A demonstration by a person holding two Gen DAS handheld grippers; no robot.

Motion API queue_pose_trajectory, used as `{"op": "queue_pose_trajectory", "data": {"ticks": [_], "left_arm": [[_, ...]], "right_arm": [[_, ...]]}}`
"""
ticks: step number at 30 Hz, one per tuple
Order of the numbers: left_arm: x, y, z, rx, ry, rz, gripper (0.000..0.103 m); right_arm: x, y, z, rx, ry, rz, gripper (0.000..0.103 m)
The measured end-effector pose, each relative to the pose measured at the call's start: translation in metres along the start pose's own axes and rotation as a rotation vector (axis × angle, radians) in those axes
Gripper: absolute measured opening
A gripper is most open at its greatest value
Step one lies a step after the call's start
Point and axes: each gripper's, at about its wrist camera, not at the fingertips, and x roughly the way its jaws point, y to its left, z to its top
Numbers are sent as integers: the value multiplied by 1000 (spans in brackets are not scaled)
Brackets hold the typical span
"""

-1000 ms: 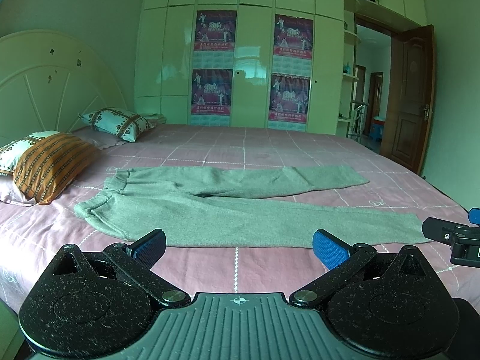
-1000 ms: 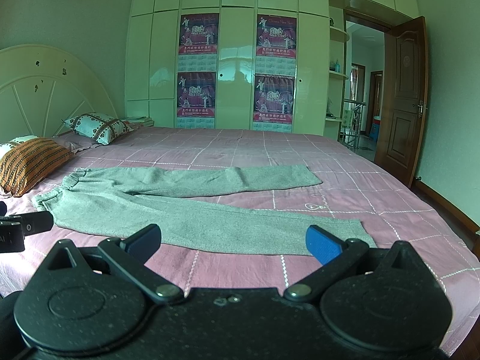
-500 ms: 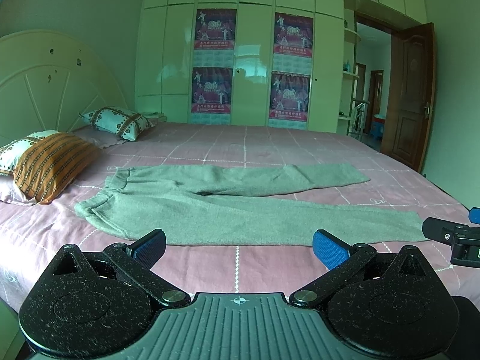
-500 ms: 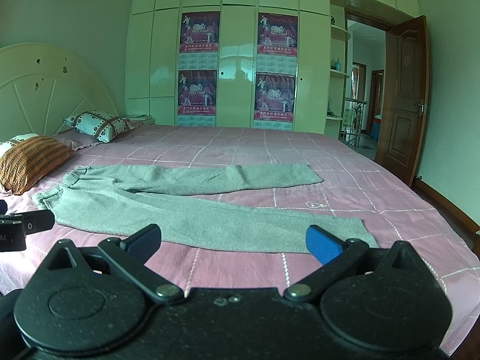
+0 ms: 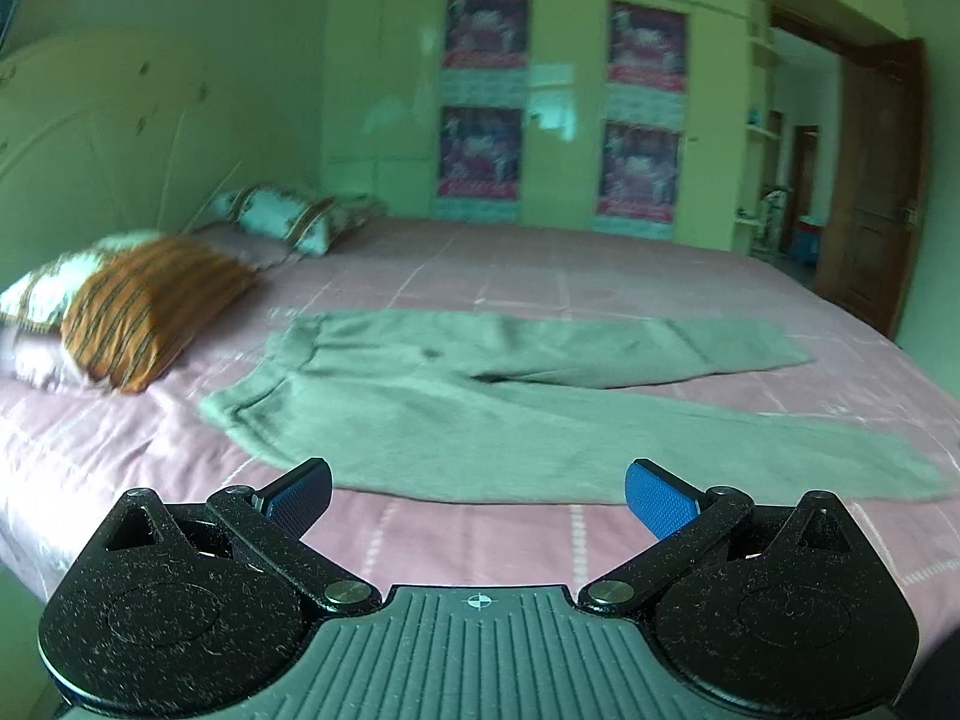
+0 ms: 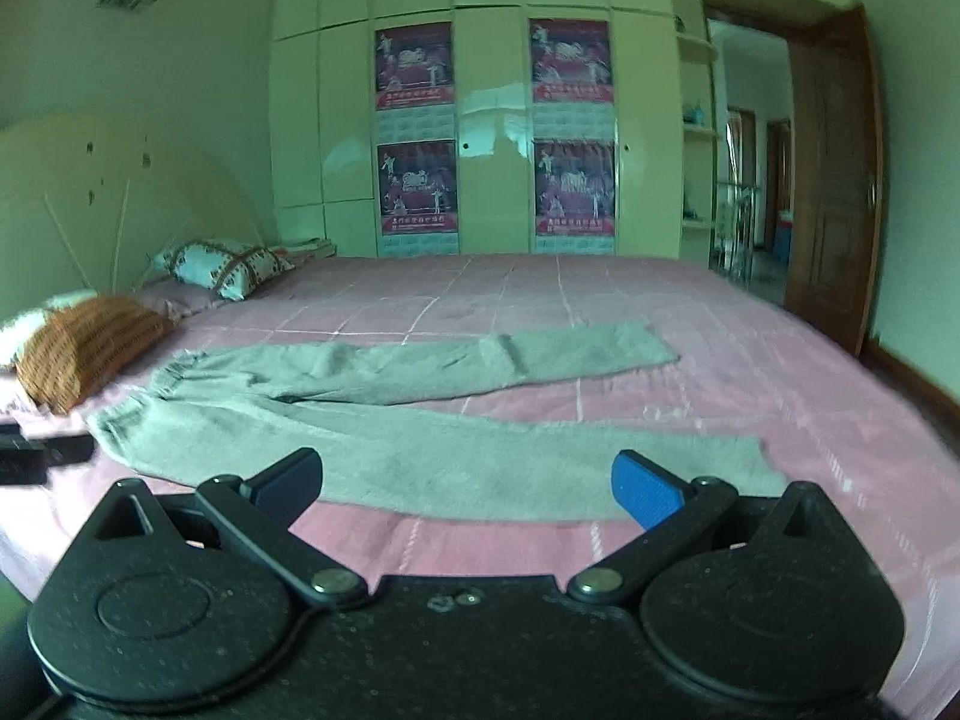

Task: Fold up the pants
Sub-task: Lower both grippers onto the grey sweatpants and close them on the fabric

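Grey pants (image 5: 456, 414) lie flat on the pink bed, waistband to the left, both legs stretched to the right and spread apart. They also show in the right wrist view (image 6: 420, 420). My left gripper (image 5: 477, 495) is open and empty, just short of the near leg's front edge. My right gripper (image 6: 468, 483) is open and empty, also at the near leg's front edge. The tip of the left gripper (image 6: 36, 453) shows at the left edge of the right wrist view.
The pink checked bedspread (image 5: 540, 276) covers a wide bed. An orange striped pillow (image 5: 150, 306) and patterned pillows (image 5: 282, 219) lie by the headboard at left. A wardrobe with posters (image 6: 492, 126) stands behind. An open wooden door (image 6: 834, 192) is at right.
Both grippers have moved forward and closer to the pants; the views are blurred by motion. The left view has swung left, so the right gripper no longer shows in it.
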Motion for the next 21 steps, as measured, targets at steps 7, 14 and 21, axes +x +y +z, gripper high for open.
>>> {"op": "queue_pose_trajectory", "data": {"ticks": [7,14,21], "left_arm": [[81,58,45,28,38,9,103],[213,124,109,86,73,83,101],[368,198,144,-47,175,20,73]], "right_arm": [[66,-8,42,-7,75,93,97],[170,3,95,-56,71,91,95],[306,23,130,-89,144,105,80]]}}
